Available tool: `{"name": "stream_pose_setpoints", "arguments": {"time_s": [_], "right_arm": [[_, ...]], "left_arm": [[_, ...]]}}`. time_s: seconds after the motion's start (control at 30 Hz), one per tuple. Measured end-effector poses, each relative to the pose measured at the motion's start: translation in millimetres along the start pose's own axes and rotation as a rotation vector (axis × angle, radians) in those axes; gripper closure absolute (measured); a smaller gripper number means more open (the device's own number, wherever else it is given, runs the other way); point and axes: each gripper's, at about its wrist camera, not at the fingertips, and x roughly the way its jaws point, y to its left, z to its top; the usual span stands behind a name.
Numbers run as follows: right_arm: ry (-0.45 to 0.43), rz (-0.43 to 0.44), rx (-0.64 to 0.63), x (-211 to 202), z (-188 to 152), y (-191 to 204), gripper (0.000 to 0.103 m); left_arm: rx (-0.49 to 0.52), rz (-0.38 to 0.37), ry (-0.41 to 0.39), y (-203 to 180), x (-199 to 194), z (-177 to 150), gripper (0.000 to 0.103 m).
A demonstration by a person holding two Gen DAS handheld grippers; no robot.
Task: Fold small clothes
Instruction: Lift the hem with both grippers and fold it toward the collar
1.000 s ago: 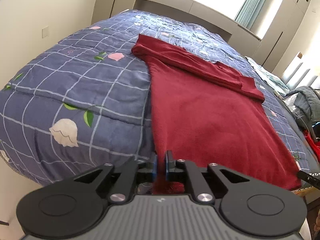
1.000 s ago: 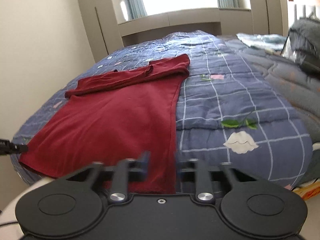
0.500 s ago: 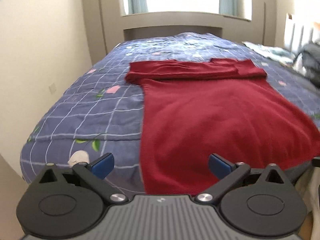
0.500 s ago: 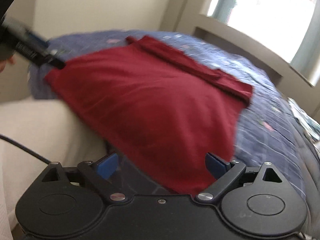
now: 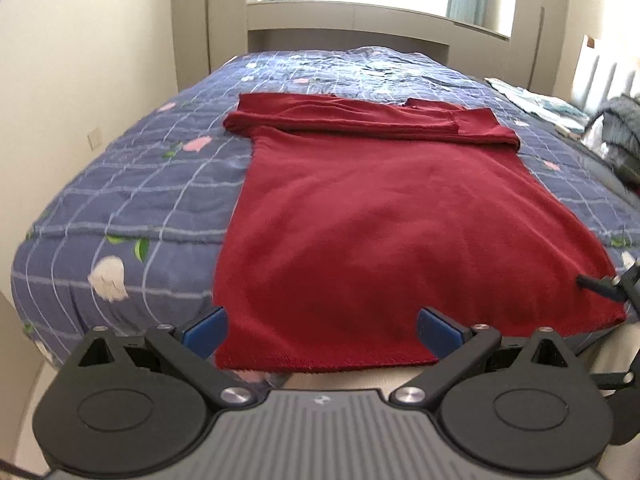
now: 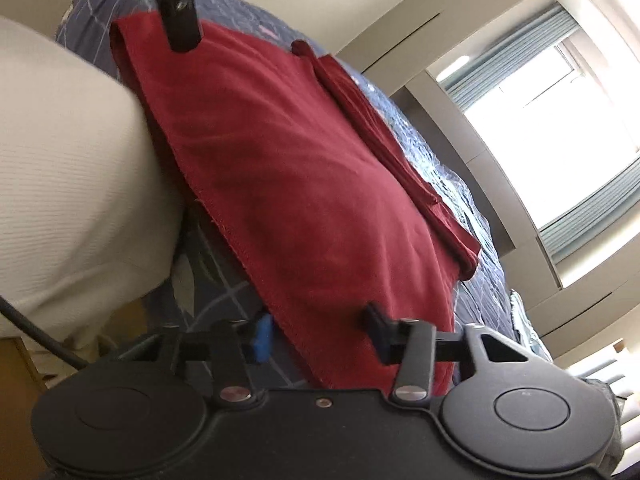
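The left gripper stood spread as wide as it went, its blue-padded fingers straddling the near hem of the dark red knit garment without touching it, so nothing was held on that side. The right gripper had its jaws closing around the right-hand corner of that same hem; the cloth lay between the fingers, but a gap still showed on either side of it, so the pinch did not look made yet. In the left wrist view the tip of the right gripper appeared at the garment's near right corner.

The garment lay flat on the blue checked quilt with flower prints that covered the bed, its hem hanging slightly over the near edge. At the far end, its two sleeves were already folded across the top into a horizontal band. That part of the job seemed done. What remained, by my reading, was to take both hem corners and bring the lower body up toward the sleeves, then perhaps fold once more.

Counted: one red garment being worked, two grippers, one bed. A dark grey bundle of cloth and some pale fabric sat at the bed's far right, well apart; whether these were further clothes to fold I could not tell.
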Motion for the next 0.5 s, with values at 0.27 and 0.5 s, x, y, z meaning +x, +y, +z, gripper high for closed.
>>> {"name": "stream_pose_setpoints", "arguments": {"time_s": [0.27,0.5], "right_arm": [[-0.124,0.008,0.05,-20.4,-0.3,-7.3,0.098],[-0.127,0.175,0.447,-26.5,4.1,-71.1,0.098]], "left_arm": [[0.001,-0.022,0.005,-3.3,-5.8,-10.1,0.0],[0.094,-0.024,-0.042,-19.9,-22.8,-29.3,0.0]]}}
